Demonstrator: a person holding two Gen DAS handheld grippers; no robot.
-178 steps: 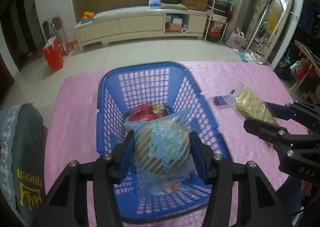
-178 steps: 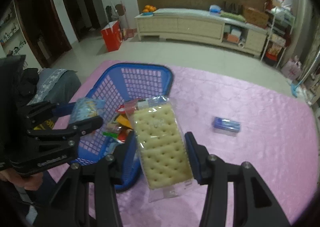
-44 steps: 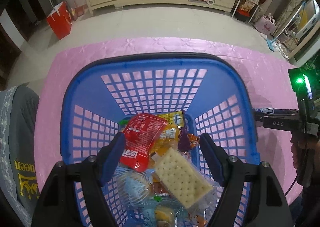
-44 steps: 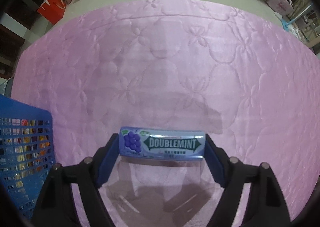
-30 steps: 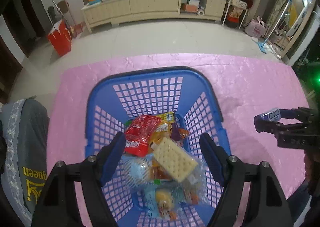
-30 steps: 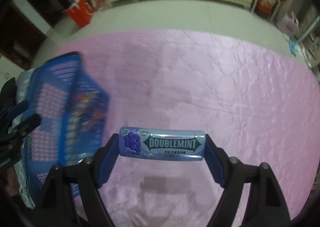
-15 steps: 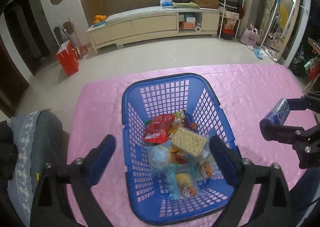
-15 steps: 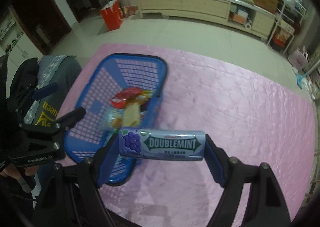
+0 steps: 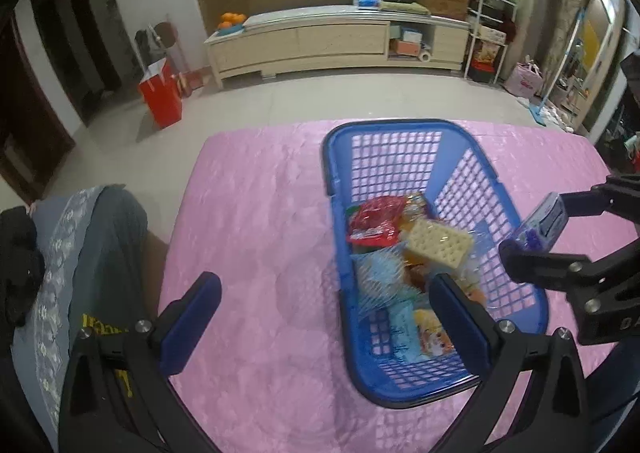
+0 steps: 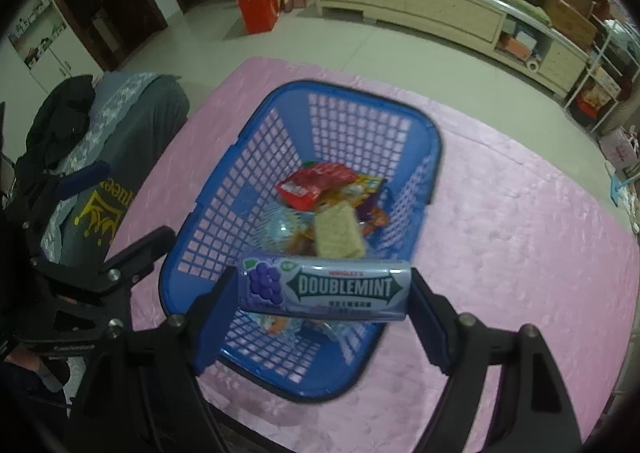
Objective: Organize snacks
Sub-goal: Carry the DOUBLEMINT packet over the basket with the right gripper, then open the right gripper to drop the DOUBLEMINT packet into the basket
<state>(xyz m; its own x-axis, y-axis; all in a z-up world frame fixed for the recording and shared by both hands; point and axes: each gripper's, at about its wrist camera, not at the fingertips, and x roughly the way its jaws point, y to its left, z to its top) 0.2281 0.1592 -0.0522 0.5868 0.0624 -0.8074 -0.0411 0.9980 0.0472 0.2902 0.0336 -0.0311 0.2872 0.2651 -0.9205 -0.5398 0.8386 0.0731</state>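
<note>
Between the right gripper's (image 10: pixel 324 293) pads sits the gum pack (image 10: pixel 325 290), clamped at both ends, long axis crosswise to the fingers. Just beyond and below lies the blue basket (image 10: pixel 434 141), snacks piled inside. Left gripper (image 9: pixel 326 315) spread wide and empty, mostly over the pink cloth (image 9: pixel 256 189) beside the basket, its jaws just opened.

Blue plastic lattice basket (image 9: pixel 404 157), glossy

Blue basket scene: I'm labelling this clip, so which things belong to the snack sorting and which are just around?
Job:
- blue basket
- gum pack clamped in right gripper
- cracker pack
- red snack bag
- left gripper, empty

Around:
- red bin
- long cabinet
- oranges
</note>
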